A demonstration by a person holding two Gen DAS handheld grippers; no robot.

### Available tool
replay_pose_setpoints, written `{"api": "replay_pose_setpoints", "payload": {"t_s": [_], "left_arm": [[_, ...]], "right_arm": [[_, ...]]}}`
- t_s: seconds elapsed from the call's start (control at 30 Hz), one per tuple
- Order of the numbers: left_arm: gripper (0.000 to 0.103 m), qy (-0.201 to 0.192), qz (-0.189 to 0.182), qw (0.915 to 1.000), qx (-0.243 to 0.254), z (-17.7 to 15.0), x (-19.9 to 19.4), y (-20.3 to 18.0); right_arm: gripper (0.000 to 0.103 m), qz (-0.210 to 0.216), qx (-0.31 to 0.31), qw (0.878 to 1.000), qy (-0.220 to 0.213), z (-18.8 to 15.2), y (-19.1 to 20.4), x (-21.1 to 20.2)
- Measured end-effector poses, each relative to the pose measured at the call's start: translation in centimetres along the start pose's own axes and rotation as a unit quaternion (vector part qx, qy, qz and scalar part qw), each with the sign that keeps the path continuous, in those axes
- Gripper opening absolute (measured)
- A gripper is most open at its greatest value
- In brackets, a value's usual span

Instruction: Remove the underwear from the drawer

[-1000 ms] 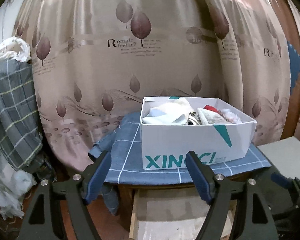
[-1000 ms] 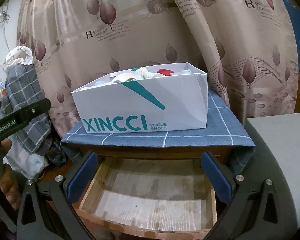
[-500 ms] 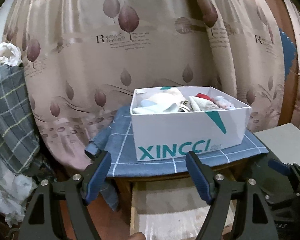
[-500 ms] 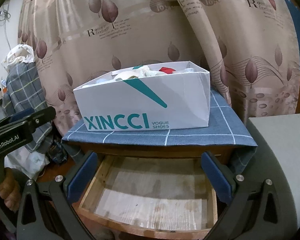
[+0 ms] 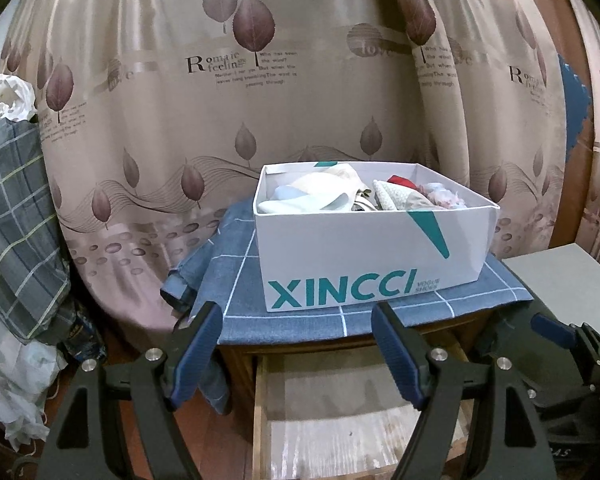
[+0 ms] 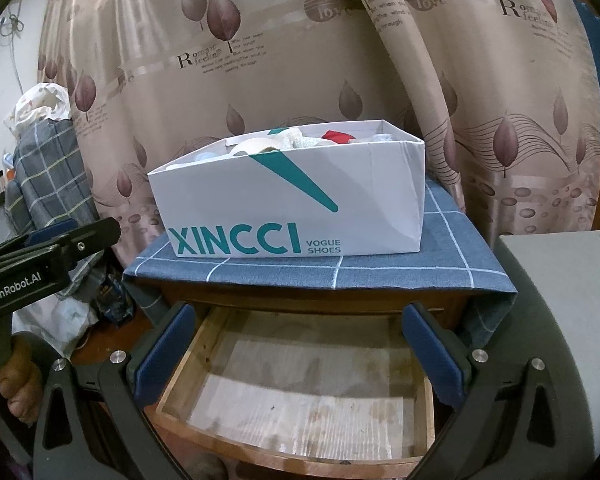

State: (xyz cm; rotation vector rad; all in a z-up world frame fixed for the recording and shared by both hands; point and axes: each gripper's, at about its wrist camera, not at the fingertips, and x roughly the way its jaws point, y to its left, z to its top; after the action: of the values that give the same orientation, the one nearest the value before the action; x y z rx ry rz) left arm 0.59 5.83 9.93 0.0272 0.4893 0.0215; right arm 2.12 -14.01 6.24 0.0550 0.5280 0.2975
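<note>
Wooden drawer [image 6: 300, 392] stands pulled out and bare; underwear [image 5: 340, 196] fills the shoebox [image 5: 364, 256] on the nightstand's top. Both grippers, left [image 5: 296, 348] and right [image 6: 296, 352], hover released, task seemingly finished.

The pulled-out wooden drawer [image 6: 296, 384] lies bare and reachable from above. Over its rear, the blue checked cloth [image 6: 380, 272] and white XINCCI cardboard shoebox [image 6: 292, 204] overhang. A grey flat-topped surface [image 6: 560, 280] walls the right.
</note>
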Motion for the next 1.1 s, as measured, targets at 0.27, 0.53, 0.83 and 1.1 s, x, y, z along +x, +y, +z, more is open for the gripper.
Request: {"api": "replay_pose_setpoints", "payload": {"t_s": [0.27,0.53,0.83,1.1], "left_arm": [[0.079,0.006,-0.003,1.0000,0.003,-0.10,0.19,-0.11],[0.079,0.010,-0.001,0.9999,0.003,-0.13,0.42,-0.09],[0.079,0.021,-0.006,0.9997,0.006,-0.25,0.75,-0.06],[0.080,-0.021,0.004,0.9997,0.008,-0.88,0.12,-0.16]], "right_arm": [[0.103,0.002,-0.001,1.000,0.002,-0.03,0.14,0.13],[0.103,0.003,-0.003,1.000,0.004,-0.12,0.20,0.23],[0.103,0.003,-0.003,1.000,0.004,-0.13,0.20,0.27],[0.103,0.000,-0.006,1.000,0.006,-0.26,-0.08,0.25]]}}
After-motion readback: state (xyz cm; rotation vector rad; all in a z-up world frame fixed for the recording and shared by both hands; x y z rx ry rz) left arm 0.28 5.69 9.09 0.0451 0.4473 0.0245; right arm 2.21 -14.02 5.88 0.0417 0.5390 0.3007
